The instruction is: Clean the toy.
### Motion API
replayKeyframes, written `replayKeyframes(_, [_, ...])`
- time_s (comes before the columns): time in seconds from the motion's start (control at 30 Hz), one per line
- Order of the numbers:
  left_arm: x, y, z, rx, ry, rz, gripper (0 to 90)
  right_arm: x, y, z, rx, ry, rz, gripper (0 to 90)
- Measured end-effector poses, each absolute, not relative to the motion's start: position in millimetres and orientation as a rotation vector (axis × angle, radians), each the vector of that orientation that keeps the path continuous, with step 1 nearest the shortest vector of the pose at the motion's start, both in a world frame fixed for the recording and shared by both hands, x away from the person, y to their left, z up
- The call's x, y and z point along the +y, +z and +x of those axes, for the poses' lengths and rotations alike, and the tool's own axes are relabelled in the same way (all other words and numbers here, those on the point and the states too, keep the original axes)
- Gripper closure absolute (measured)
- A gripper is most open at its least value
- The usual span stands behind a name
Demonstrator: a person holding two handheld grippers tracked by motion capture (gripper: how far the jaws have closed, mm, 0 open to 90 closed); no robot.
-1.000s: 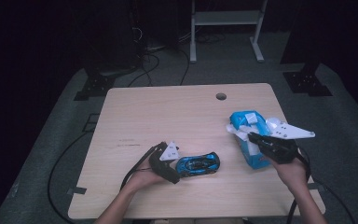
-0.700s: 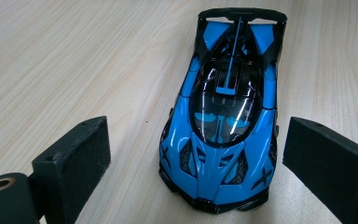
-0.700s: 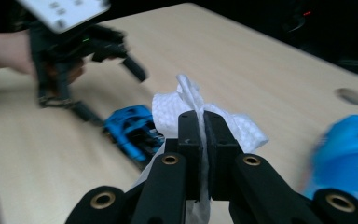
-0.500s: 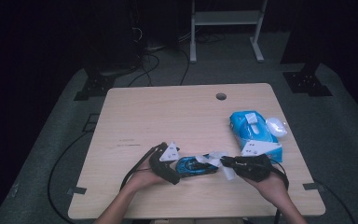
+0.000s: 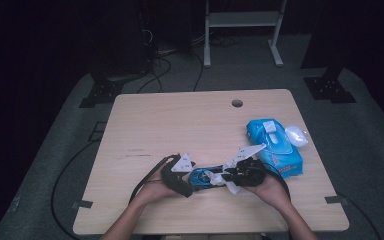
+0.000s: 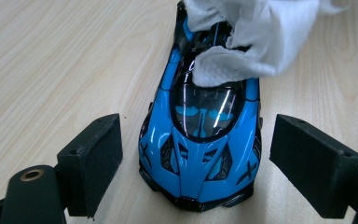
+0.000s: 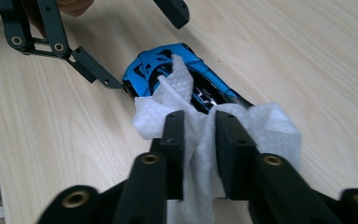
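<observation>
Toy car [image 6: 200, 135], glossy blue, light and likely slippery, sits near the table's [image 5: 180, 120] front edge between the left gripper's [image 6: 196, 163] wide-open jaws (best steadied by its flanks); the right gripper [image 7: 199, 140] pinches a soft wet wipe [image 7: 256, 126] on its roof.

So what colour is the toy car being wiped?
Bright blue with black trim; the toy car shows best in the left gripper view.

My view: light wooden table [image 5: 180, 125], cable hole near far edge; on it, blue toy car [image 5: 205, 177], blue wipes pack [image 5: 275, 147].
</observation>
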State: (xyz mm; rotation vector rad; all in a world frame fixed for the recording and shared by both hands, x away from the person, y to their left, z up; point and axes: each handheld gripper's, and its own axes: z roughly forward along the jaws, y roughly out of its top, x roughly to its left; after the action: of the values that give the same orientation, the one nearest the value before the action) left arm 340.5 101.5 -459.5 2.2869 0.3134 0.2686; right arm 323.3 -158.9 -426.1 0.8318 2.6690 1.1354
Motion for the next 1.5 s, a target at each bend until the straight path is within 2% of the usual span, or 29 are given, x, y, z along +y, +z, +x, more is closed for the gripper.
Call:
replayKeyframes(0.13, [102, -462, 342, 0.322, 0.254, 2.3, 16.4, -150, -434, 323, 2.666, 1.125, 0.811, 61.5])
replayKeyframes(0.27, [102, -463, 344, 0.324, 0.243, 2.304, 16.5, -148, -442, 323, 2.638, 1.135, 0.818, 60.6])
replayKeyframes(0.4, [101, -465, 345, 0.324, 0.221, 2.305, 16.5, -150, -446, 321, 2.604, 1.16, 0.835, 64.2])
replayKeyframes(0.53, [99, -467, 345, 0.317, 0.189, 2.307, 16.4, -151, -449, 319, 2.573, 1.147, 0.819, 71.5])
replayKeyframes(0.8, [93, -472, 346, 0.299, 0.211, 2.345, 18.4, -154, -454, 314, 2.512, 1.183, 0.828, 80.9])
replayKeyframes(0.93, [95, -475, 347, 0.297, 0.218, 2.347, 22.0, -155, -455, 313, 2.511, 1.191, 0.845, 82.5])
replayKeyframes(1.23, [95, -476, 347, 0.277, 0.219, 2.343, 23.5, -169, -450, 314, 2.527, 1.162, 0.854, 83.4])
replayKeyframes(1.5, [96, -476, 346, 0.292, 0.208, 2.333, 23.6, -158, -452, 311, 2.513, 1.146, 0.805, 83.6])
